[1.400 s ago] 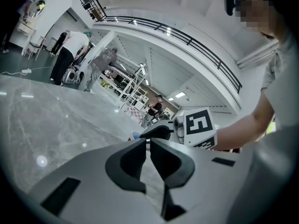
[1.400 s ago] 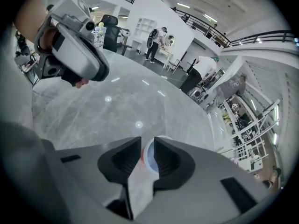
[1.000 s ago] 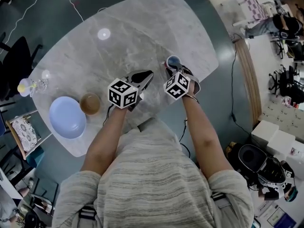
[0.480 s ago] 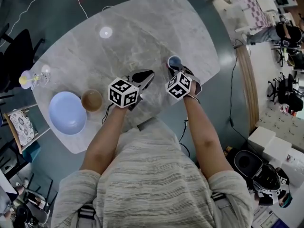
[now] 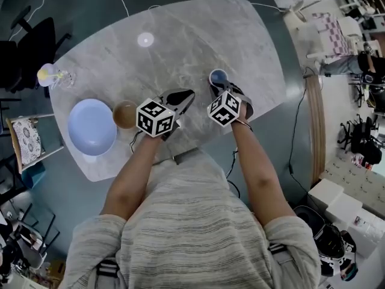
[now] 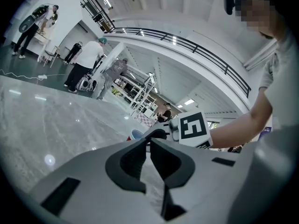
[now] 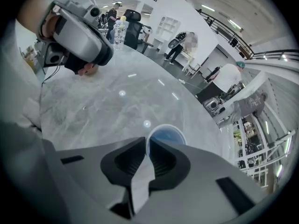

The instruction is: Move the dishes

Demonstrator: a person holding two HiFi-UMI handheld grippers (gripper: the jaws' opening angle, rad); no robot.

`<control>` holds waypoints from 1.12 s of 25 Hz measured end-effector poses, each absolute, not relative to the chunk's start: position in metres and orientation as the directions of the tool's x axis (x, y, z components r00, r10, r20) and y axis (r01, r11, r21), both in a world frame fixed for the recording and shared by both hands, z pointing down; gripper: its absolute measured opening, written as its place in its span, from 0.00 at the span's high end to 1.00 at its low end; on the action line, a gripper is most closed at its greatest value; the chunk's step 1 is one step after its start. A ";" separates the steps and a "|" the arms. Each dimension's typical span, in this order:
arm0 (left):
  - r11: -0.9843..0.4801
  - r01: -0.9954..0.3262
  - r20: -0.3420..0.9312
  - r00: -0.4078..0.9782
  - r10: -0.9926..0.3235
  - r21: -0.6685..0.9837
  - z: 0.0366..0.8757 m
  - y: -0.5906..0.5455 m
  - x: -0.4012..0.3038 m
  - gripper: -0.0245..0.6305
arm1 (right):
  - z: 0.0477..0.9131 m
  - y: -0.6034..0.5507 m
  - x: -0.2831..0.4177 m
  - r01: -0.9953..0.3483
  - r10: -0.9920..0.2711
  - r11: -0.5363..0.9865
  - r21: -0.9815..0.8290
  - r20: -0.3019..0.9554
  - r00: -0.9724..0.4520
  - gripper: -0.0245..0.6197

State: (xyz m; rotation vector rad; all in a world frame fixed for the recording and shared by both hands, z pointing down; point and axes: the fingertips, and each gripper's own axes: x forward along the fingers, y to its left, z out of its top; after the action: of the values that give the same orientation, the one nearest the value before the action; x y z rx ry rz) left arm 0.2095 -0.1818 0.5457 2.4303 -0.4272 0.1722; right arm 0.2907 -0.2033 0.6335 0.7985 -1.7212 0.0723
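**Dishes on the table: cup grasp in hand**

Blue cup is standing at upper centre-right of the head view, on the marble table, directly ahead of the right tongs. In the right gripper view the two jaws are sitting almost together, with only a sliver between the tips. The near wall of the cup appears to be running into that sliver, so the tongs are judged to be pinching the cup by its rim. The left tongs are likewise lying closed to a thin slit, carrying nothing, with bare table showing beyond them. A pale blue plate and a brown bowl are sitting side by side at centre-left of the head view, well apart from the cup. The step in hand is probably the taking of the cup. The next move is calling for a level lift, so that the thin rim does not slip. No brand or readable writing is showing; each marker cube is bearing only black-and-white square patterns.
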 end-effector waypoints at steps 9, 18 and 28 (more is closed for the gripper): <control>-0.693 -0.439 0.263 0.898 -0.352 0.571 0.551 -0.166 0.144 0.92 | 0.632 -0.199 0.204 -0.414 -0.446 0.843 0.342 0.876 -0.184 0.89; -0.651 -0.515 0.295 0.856 -0.424 0.557 0.552 -0.128 0.093 0.92 | 0.628 -0.176 0.130 -0.270 -0.406 0.903 0.335 0.872 -0.276 0.89; -0.597 -0.575 0.316 0.814 -0.487 0.559 0.560 -0.103 0.039 0.93 | 0.637 -0.155 0.060 -0.157 -0.359 0.933 0.324 0.873 -0.330 0.89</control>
State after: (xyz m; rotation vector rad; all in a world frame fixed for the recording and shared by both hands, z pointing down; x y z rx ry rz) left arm 0.0390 -0.1025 0.5598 2.3248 -0.7771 0.1698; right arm 0.0600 -0.1553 0.6365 0.3760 -1.9134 -0.2144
